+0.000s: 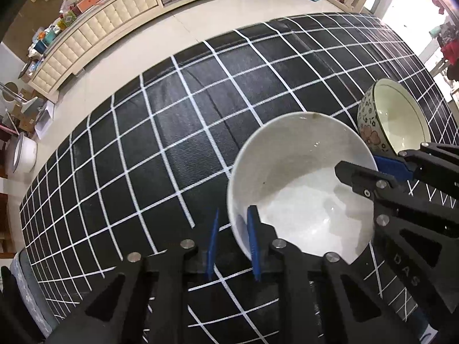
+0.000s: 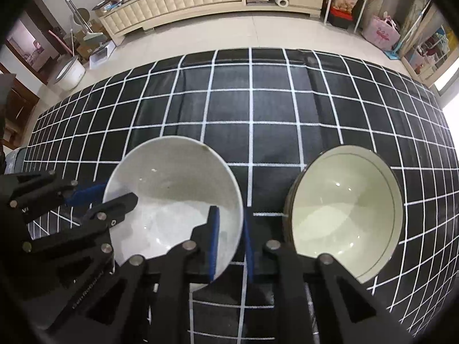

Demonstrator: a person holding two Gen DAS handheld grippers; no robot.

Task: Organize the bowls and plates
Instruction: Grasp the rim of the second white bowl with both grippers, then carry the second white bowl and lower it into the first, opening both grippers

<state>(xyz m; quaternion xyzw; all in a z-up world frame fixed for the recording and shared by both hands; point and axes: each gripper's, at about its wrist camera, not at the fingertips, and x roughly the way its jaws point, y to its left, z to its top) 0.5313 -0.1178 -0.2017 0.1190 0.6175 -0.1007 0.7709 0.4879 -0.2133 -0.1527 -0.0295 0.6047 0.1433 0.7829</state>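
The white bowl [image 2: 172, 200] sits on the checked bench [image 2: 258, 114], the floral bowl [image 2: 344, 209] at its 3 o'clock. Left gripper [image 1: 233, 243] and right gripper [image 2: 231, 243] fingers pinch opposite rims. Glazed ceramic: stiff, slippery, breakable; rim holds suit it.

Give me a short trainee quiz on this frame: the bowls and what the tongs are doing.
1. True or false: the left tongs and the right tongs are shut on opposite sides of the rim of the same white bowl.
2. How many bowls stand on the checked cloth? A one, B two, C three.
3. Fill in: in the right wrist view, the floral bowl stands to the ___ of the white bowl.

Key: 1 true; 2 B; 3 right.
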